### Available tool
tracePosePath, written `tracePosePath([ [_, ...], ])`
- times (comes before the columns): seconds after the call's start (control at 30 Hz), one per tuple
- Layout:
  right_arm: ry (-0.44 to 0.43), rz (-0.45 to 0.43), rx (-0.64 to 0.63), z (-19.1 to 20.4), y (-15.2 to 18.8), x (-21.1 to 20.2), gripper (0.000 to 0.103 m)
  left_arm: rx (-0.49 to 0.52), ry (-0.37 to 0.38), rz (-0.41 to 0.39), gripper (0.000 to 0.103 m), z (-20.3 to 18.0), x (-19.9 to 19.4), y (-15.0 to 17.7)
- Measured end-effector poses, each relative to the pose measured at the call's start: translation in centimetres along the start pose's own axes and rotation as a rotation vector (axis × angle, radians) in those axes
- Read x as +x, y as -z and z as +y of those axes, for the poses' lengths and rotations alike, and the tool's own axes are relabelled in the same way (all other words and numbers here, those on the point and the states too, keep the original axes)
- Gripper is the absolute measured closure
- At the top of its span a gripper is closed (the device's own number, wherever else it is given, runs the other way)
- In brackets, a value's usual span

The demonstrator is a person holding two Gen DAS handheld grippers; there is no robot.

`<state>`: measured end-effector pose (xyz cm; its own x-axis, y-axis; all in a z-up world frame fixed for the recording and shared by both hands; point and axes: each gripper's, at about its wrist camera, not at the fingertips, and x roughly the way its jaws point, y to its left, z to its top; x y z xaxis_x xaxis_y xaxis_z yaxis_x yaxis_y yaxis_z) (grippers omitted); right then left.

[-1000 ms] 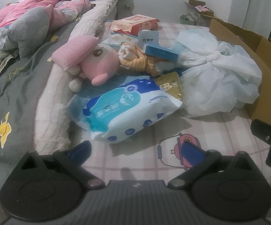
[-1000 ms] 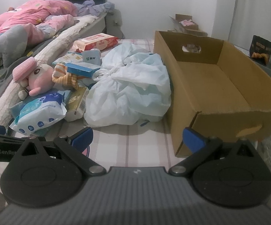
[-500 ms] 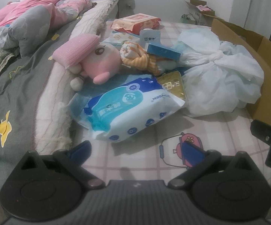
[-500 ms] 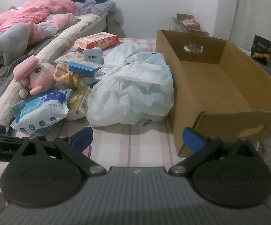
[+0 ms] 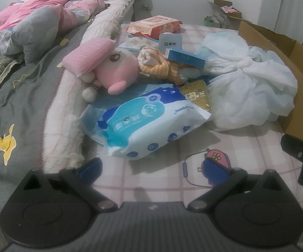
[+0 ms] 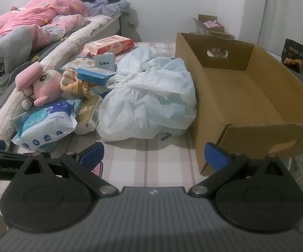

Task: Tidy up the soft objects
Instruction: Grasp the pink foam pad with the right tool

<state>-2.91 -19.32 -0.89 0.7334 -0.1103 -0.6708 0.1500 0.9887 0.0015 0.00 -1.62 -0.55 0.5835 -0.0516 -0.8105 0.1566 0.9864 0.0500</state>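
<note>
A pile lies on the checked sheet: a blue-and-white wipes pack, a pink plush toy, an orange striped cloth, a gold packet, a blue box and a knotted white plastic bag. An empty cardboard box stands right of the bag. My left gripper is open, just short of the wipes pack. My right gripper is open, low over the sheet between bag and box.
A red-and-white wipes pack lies farther back. A grey blanket and pink bedding cover the bed's left side. A small carton sits by the far wall. The other gripper's body shows at right.
Both grippers have drawn slightly nearer to the pile; the wipes pack and the bag sit larger in view. Nothing has been taken hold of.
</note>
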Motion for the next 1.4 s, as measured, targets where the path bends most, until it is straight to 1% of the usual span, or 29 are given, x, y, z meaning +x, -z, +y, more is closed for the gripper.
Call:
tracePosePath([
  [0.2, -0.065, -0.005, -0.014, 0.9, -0.5, 0.3, 0.001, 0.017, -0.025, -0.066, 0.001, 1.3, -1.3, -0.4],
  [0.27, -0.081, -0.023, -0.035, 1.6, -0.9, 0.3, 0.001, 0.020, -0.030, -0.085, 0.001, 2.2, -1.7, -0.9],
  [0.37, -0.120, -0.072, -0.053, 2.6, -2.2, 0.1, 0.001, 0.010, -0.046, -0.135, 0.001, 4.0, -2.5, -1.8],
  [0.47, -0.163, -0.136, -0.077, 3.5, -4.0, 0.0, 0.001, -0.014, -0.056, -0.177, 0.000, 6.0, -2.9, -3.3],
  [0.53, -0.186, -0.174, -0.101, 4.3, -5.4, 0.2, 0.001, -0.037, -0.059, -0.191, 0.000, 7.3, -3.0, -4.3],
  [0.6, -0.226, -0.189, -0.123, 5.0, -7.0, 0.4, 0.001, -0.058, -0.053, -0.200, 0.000, 8.6, -2.7, -5.4],
  [0.7, -0.308, -0.186, -0.166, 5.9, -10.2, 0.8, 0.001, -0.096, -0.045, -0.207, 0.000, 10.3, -2.0, -6.7],
  [0.77, -0.373, -0.165, -0.202, 6.5, -12.5, 1.4, 0.001, -0.127, -0.020, -0.215, 0.001, 11.3, -1.4, -7.5],
  [0.87, -0.457, -0.131, -0.250, 8.0, -16.4, 2.7, 0.001, -0.177, 0.064, -0.242, 0.001, 12.9, -0.5, -8.6],
  [0.93, -0.505, -0.096, -0.276, 9.7, -18.9, 4.1, 0.001, -0.197, 0.087, -0.246, 0.001, 13.5, 0.2, -9.3],
  [1.03, -0.564, -0.043, -0.334, 13.2, -22.0, 7.1, 0.001, -0.218, 0.114, -0.226, 0.004, 14.2, 1.5, -10.6],
  [1.07, -0.584, -0.022, -0.345, 14.3, -22.6, 8.3, 0.001, -0.233, 0.134, -0.208, 0.005, 14.5, 2.2, -11.0],
  [1.13, -0.624, 0.049, -0.341, 16.3, -23.7, 11.1, 0.001, -0.260, 0.163, -0.174, 0.006, 15.1, 3.2, -11.6],
  [1.2, -0.684, 0.137, -0.298, 18.0, -24.6, 14.3, 0.001, -0.284, 0.181, -0.130, 0.011, 15.5, 4.6, -12.4],
  [1.27, -0.736, 0.214, -0.251, 19.2, -24.9, 17.2, 0.001, -0.294, 0.186, -0.108, 0.012, 15.9, 5.6, -12.9],
  [1.33, -0.772, 0.274, -0.230, 20.2, -24.7, 19.4, 0.001, -0.304, 0.206, -0.093, 0.014, 16.2, 6.5, -13.3],
  [1.37, -0.789, 0.304, -0.229, 20.8, -24.7, 20.4, 0.003, -0.309, 0.218, -0.086, 0.016, 16.3, 6.9, -13.5],
  [1.4, -0.798, 0.324, -0.231, 21.2, -24.4, 21.1, 0.003, -0.317, 0.229, -0.078, 0.023, 16.4, 7.4, -13.6],
])
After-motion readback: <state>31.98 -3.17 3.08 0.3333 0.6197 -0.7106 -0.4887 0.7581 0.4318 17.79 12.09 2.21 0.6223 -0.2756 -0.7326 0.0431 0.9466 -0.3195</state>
